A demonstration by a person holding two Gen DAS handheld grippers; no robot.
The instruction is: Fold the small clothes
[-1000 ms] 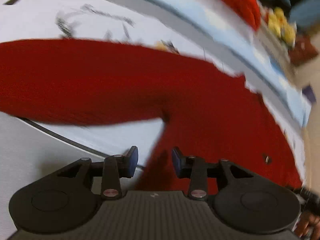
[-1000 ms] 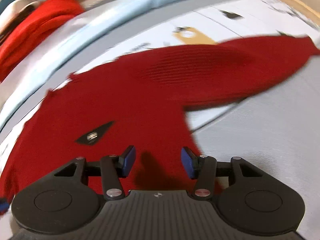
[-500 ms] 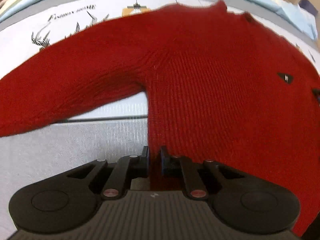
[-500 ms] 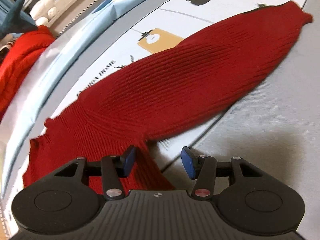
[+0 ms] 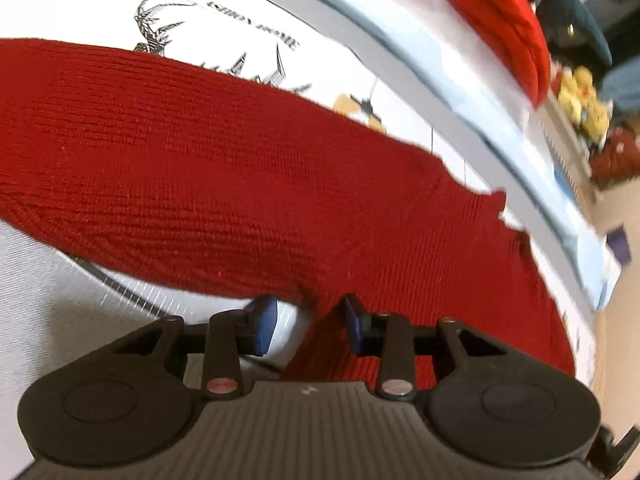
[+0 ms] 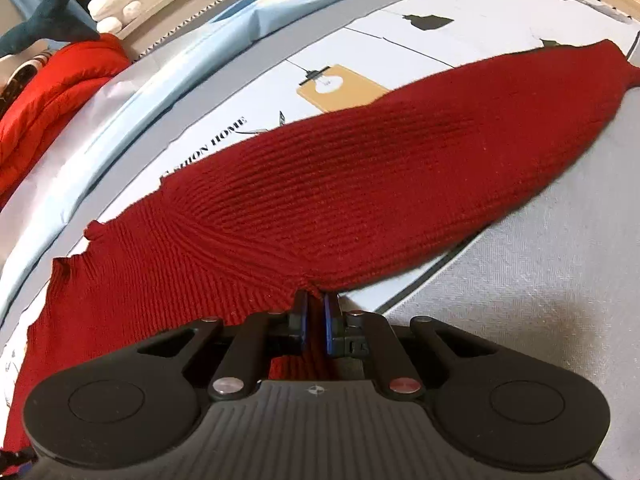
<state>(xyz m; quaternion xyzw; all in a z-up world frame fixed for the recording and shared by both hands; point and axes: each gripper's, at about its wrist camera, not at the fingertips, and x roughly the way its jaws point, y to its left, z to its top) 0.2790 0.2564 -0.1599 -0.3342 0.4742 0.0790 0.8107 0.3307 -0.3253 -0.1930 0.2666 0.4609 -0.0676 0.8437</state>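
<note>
A dark red knitted sweater (image 5: 240, 168) lies flat on a printed sheet, its sleeves spread out to the sides. My left gripper (image 5: 308, 320) sits low at one underarm corner. Its jaws are opening, and the sweater's edge lies between the blue pads (image 5: 264, 320) without being pressed. In the right wrist view the sweater (image 6: 360, 184) stretches one sleeve up to the right. My right gripper (image 6: 316, 320) is shut on the knit at the other underarm, with a fold pinched between its pads.
The white and grey printed sheet (image 5: 240, 20) covers a bed with a light blue border (image 6: 120, 92). A bright orange-red folded cloth (image 6: 52, 92) lies at the far edge. Plush toys (image 5: 580, 96) and a dark shark toy (image 6: 52, 20) sit beyond it.
The left jaws, nearly closed on the sweater half a second ago, have spread apart. The right jaws have closed on the underarm fold. The left view has swung towards the sleeve.
</note>
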